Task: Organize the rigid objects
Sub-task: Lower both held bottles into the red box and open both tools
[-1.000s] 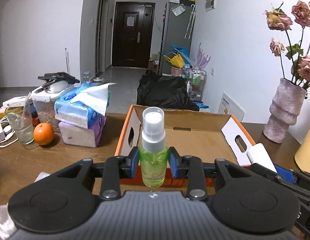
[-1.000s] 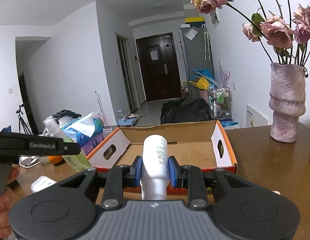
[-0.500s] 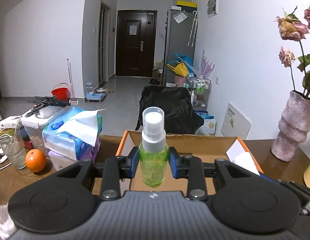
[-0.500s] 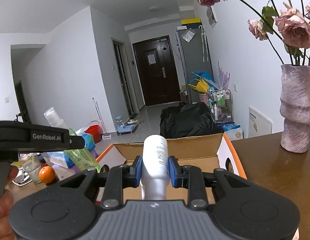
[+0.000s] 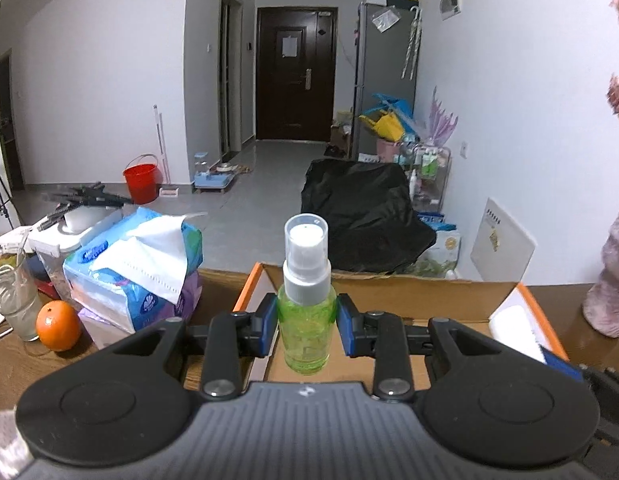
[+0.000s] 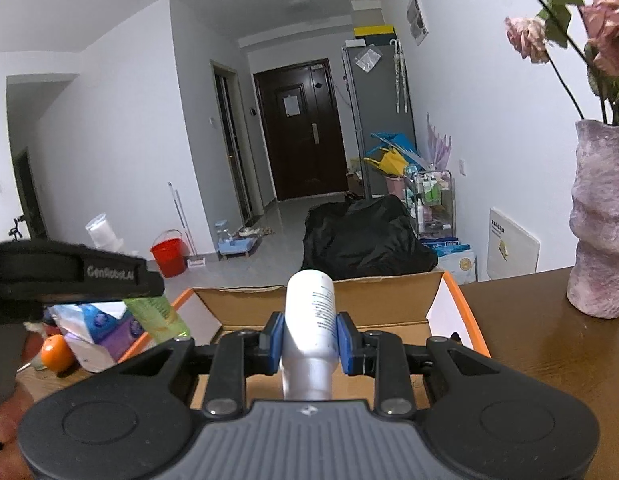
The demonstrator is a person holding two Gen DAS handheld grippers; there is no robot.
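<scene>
A green spray bottle (image 5: 307,312) is clamped in the left gripper (image 5: 307,330), a white bottle (image 6: 309,320) in the right gripper (image 6: 309,338); neither is yet placed in the cardboard box (image 5: 409,300) ahead.

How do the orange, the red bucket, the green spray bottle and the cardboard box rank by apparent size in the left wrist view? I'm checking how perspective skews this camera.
1. Cardboard box
2. Green spray bottle, enlarged by nearness to the camera
3. Orange and red bucket: look alike, though the bucket stands far off on the floor.
</scene>
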